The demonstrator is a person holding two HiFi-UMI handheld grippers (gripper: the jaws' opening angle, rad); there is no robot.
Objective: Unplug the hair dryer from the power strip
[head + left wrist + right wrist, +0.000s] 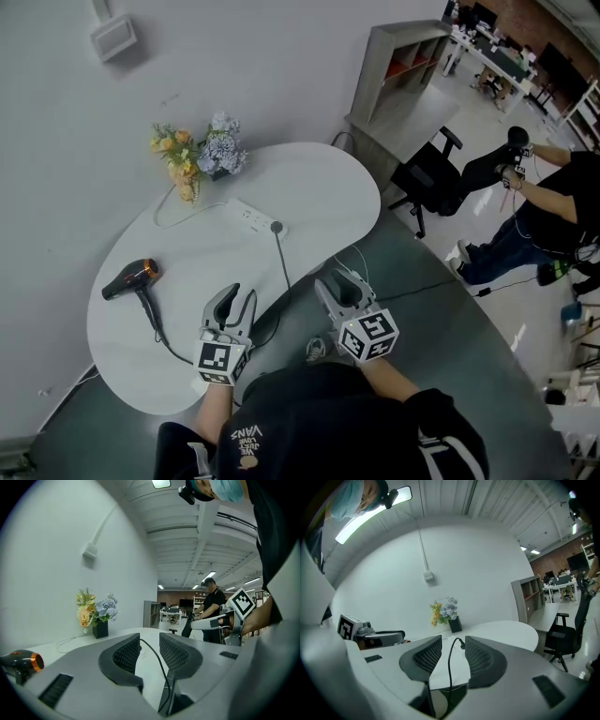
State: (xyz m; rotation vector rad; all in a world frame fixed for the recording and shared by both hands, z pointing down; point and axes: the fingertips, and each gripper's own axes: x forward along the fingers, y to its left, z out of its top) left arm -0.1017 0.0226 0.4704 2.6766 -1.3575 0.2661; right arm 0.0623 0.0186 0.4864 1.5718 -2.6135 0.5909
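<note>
A black hair dryer (131, 278) with an orange back lies at the left of the white table (319, 187). Its black cord (284, 267) runs along the front edge and up to a plug (277, 227) seated in the white power strip (251, 217) mid-table. My left gripper (239, 293) hovers over the table's front edge, open, with nothing between its jaws. My right gripper (339, 279) is just off the table's edge, open and empty too. In the left gripper view the cord (157, 660) shows beyond the open gripper (150, 641), and the dryer (21, 662) lies at far left. The right gripper view shows its gripper (453, 644) aimed toward the plug (461, 644).
A vase of flowers (197, 150) stands at the table's back, with a thin white cable beside it. A black office chair (436, 173) and a grey shelf unit (403, 56) are behind the table on the right. Another person (544, 216) stands at far right.
</note>
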